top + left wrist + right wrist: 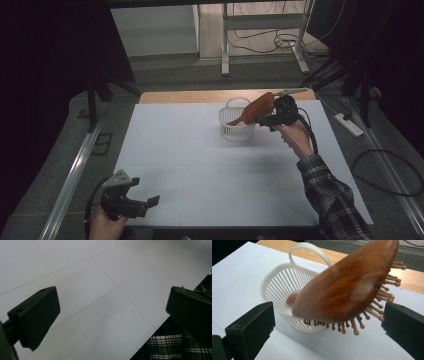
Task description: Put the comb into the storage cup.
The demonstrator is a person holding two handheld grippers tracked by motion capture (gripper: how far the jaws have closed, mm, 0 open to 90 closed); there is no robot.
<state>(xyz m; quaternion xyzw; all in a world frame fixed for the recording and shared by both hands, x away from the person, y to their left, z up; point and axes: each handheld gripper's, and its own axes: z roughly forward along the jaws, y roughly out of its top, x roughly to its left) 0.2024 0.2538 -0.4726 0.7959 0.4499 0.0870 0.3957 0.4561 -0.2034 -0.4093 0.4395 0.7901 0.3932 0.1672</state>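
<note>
A wooden hairbrush (257, 106) (347, 287) stands slanted in a small white slatted basket (235, 128) (277, 281). Its handle end is down inside the basket. Its bristled head leans out over the rim toward my right gripper (263, 115) (328, 316). That gripper is open, with one jaw on each side of the brush head and neither touching it. My left gripper (144, 195) (113, 302) is open near the table's front left corner, with nothing between its jaws.
A white sheet (200, 165) covers the table, and a strip of bare wood (190, 96) shows at its far edge. A plaid sleeve (332, 197) reaches in from the lower right. Metal stand legs (225, 55) and cables lie on the floor beyond.
</note>
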